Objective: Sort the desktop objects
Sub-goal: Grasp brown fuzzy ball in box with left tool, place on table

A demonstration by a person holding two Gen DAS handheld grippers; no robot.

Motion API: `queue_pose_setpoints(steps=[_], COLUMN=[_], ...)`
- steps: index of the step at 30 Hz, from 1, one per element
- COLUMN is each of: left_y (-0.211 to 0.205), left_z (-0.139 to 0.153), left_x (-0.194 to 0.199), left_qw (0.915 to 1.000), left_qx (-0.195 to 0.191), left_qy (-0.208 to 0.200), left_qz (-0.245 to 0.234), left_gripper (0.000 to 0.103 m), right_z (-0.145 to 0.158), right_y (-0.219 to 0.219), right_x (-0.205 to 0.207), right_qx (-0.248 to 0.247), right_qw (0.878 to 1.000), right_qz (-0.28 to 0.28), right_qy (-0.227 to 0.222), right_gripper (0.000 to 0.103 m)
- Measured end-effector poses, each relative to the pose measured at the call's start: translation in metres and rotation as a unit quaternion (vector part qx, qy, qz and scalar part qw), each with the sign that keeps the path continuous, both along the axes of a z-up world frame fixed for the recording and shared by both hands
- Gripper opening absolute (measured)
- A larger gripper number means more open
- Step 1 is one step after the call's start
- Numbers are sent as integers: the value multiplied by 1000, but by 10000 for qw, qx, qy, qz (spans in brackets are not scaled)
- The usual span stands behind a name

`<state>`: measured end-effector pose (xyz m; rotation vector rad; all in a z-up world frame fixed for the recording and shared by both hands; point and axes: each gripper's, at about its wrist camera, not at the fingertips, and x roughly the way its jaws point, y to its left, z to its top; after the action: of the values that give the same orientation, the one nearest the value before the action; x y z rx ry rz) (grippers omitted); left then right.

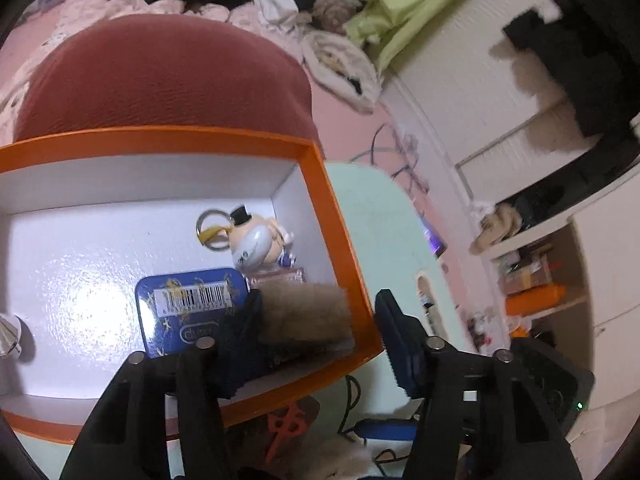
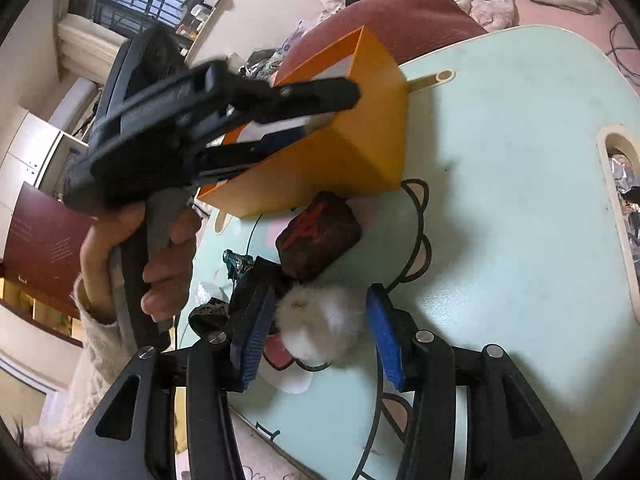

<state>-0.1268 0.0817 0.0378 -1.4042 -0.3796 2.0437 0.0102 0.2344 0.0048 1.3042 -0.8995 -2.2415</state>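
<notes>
risk: our left hand-held gripper (image 1: 316,336) gapes over the orange box (image 1: 344,240), its brown fluff (image 1: 306,312) possibly snagging; the right hand-held gripper (image 2: 320,332), open, straddles the white pompom (image 2: 320,324), which may roll.

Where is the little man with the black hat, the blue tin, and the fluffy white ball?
little man (image 1: 260,240): left wrist view, on his white head.
blue tin (image 1: 180,312): left wrist view, on its lid.
fluffy white ball (image 2: 320,320): right wrist view, on its fur.
</notes>
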Motion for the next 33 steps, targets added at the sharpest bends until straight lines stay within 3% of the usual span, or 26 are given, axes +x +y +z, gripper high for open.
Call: queue_pose_setpoints(steps=[2, 4, 8, 10, 11, 12, 14, 16, 17, 18, 20, 24, 27, 30, 33], left_y=[-16, -25, -24, -15, -12, -7, 5, 11, 14, 13, 10, -18, -57, -104, -149], left_z=[3, 3, 1, 2, 2, 0, -4, -4, -4, -7, -8, 13, 43, 59, 52], left_x=[2, 3, 5, 4, 5, 5, 5, 5, 4, 3, 1, 11, 36, 69, 102], left_qw=[9992, 9982, 9996, 10000, 9999, 9993, 9956, 9933, 9932, 9946, 9968, 9988, 9931, 9884, 9830], left_qx=[370, 573, 282, 23, -117, -350, -893, -1086, -1098, -991, -762, 155, 683, 493, -4], left_qy=[40, -34, 5, 24, 63, 110, 277, 385, 362, 261, 177, 458, 883, 1174, 1213], left_qz=[146, 184, 94, 48, 59, 61, -20, -52, -116, -174, -185, 76, 362, 827, 1375], left_gripper=[25, 25, 24, 40, 56, 62, 61, 57, 41, 36, 36, 36, 36, 36, 37], right_z=[6, 11, 21, 24, 26, 24, 18, 12, 13, 12, 11, 7, 8, 18, 46], right_y=[3, 5, 8, 5, 6, 6, 10, 1, 0, -3, -6, -17, -19, -24, -23], right_x=[2, 2, 2, 3, 4, 3, 5, -1, -1, -2, -3, -7, -13, -21, -43], right_qx=[7, 11, 15, 28, 24, 9, -9, 31, 40, 42, 29, 37, 99, 203, 327], right_qw=[10000, 10000, 10000, 9999, 9999, 10000, 10000, 10000, 10000, 10000, 10000, 10000, 9999, 9997, 9990], right_qz=[-8, -10, -18, -9, -11, -13, 2, -2, -1, -2, -16, -57, -95, -91, -73], right_qy=[43, 66, 96, 104, 99, 87, 63, 66, 72, 72, 71, 31, -3, 96, 289], right_gripper=[49, 49, 49, 49, 49, 49, 49, 49, 49, 49, 49, 49, 49, 49, 49])
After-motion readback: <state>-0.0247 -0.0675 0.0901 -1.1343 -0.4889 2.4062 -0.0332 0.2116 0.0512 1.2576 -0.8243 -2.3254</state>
